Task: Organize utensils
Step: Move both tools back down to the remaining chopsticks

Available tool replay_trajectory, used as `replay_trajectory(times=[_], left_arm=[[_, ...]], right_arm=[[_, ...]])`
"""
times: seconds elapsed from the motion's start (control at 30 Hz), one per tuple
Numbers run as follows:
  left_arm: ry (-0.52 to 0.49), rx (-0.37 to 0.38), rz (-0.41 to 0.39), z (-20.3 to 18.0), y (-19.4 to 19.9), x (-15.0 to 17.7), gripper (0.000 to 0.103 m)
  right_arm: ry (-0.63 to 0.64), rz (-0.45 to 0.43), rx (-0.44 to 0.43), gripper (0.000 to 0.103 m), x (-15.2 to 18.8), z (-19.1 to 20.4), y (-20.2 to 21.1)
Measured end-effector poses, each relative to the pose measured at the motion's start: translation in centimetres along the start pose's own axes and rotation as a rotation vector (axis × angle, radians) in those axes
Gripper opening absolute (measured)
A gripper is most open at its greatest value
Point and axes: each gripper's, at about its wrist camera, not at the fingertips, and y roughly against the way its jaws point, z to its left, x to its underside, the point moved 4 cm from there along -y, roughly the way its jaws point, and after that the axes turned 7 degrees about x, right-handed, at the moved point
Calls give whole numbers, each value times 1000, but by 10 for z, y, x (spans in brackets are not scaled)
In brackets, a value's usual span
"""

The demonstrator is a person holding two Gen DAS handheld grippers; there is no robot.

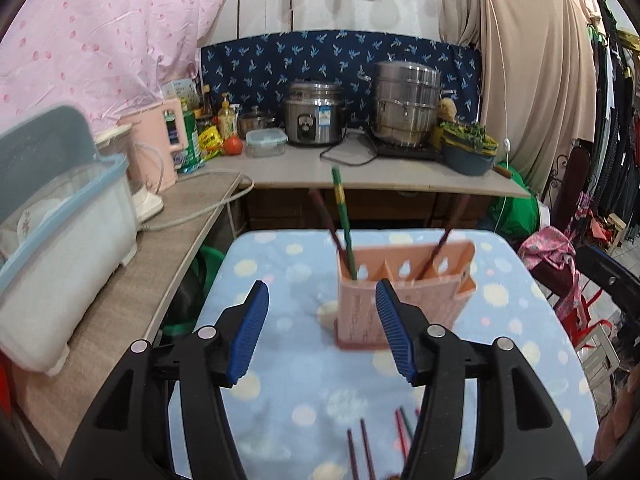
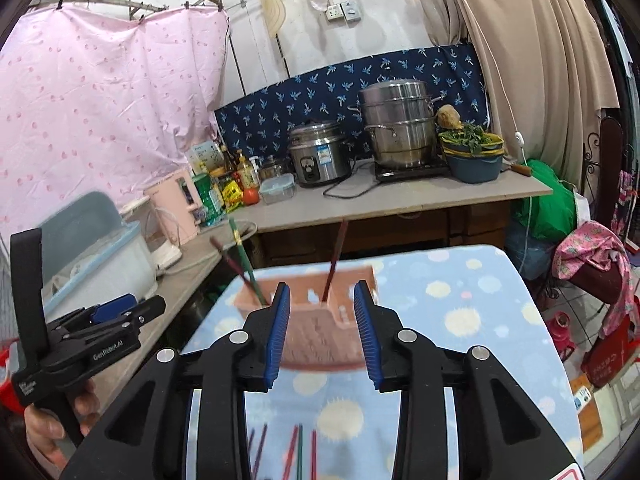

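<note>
Pink utensil holder [image 1: 400, 300] upright toward the far edge of the desk [image 1: 280, 264], on its blue dotted cloth, divided into compartments. Green chopstick [image 1: 343, 224] and dark red chopstick [image 1: 329, 220] leaning together out of the holder's left compartment; another dark red chopstick [image 1: 448, 232] tilted right out of a compartment further right. Loose chopsticks [image 1: 362, 452] flat near the desk's near edge, several dark red, red and green ones side by side, their lower ends cut off by the frame. Left claw [image 1: 322, 328] hanging above the cloth just short of the holder, blue pads spread wide, nothing between them; right pad overlapping the holder's front face in view, contact impossible to tell. Right claw [image 2: 322, 334] likewise spread and holding nothing, raised before the holder's front, loose chopsticks below it. Left claw also visible from the right wrist view at the left desk edge, gripped in a hand [image 2: 52, 424]. Beyond the far edge, a kitchen counter [image 1: 360, 168] with rice cooker [image 1: 316, 120] and stacked steel steamer [image 1: 406, 106]; white dish box [image 1: 68, 248] on the side counter off the left edge.
</note>
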Motion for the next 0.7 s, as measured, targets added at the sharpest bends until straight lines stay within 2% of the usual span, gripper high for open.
replay_trajectory(times=[0.13,0.4,0.5,0.7], left_arm=[[20,-5,54,7,14,44,53],[52,-11,146,14,33,132,53],[78,18,206,13,33,166,53],[52,20,249,3,37,208,53]], right_arm=[[33,34,35,33,38,-3,23],[20,187,68,33,137,-11,47],[57,234,109,33,172,-9,50],[88,321,112,32,228,-4,55]])
